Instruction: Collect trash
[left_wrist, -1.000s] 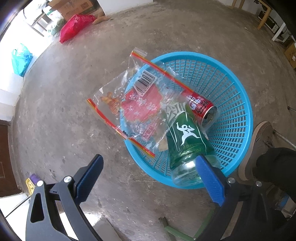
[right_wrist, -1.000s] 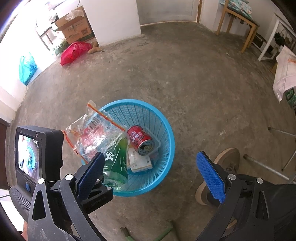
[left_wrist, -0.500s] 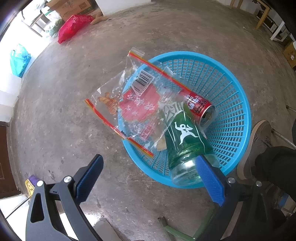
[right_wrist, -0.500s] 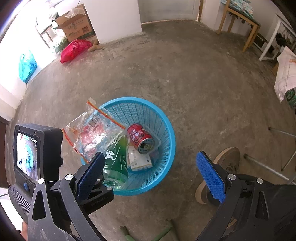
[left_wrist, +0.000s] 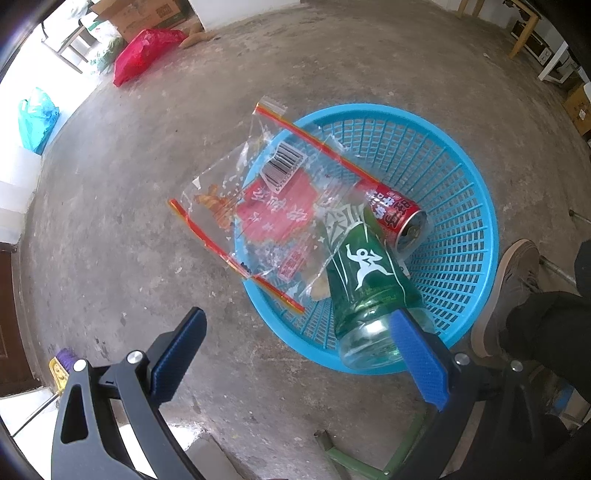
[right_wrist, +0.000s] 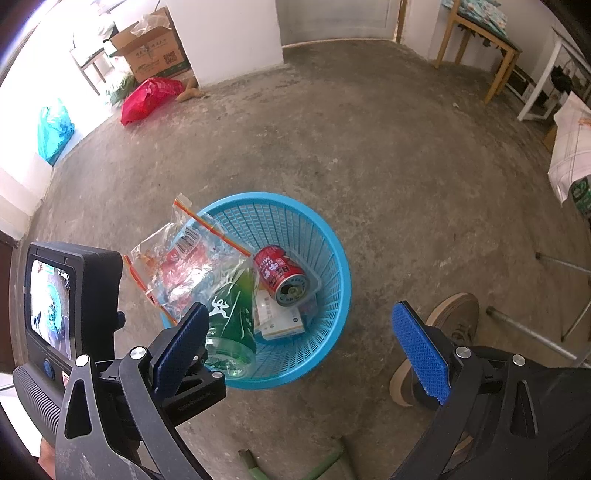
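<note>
Both my left hand-held gripper (left_wrist: 295, 354) and right hand-held gripper (right_wrist: 299, 343) gape wide, empty; next I would nudge the plastic bag (left_wrist: 266, 206), overhanging the basket (left_wrist: 465, 206) rim at 9 o'clock, inward.

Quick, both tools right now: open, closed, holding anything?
Left tool: open, holding nothing, above the blue basket's near rim.
Right tool: open, holding nothing.

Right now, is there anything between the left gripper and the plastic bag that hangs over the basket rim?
Nothing visible. The left gripper is open above bare concrete floor, and the plastic bag draped over the blue basket rim lies ahead unobstructed.
</note>
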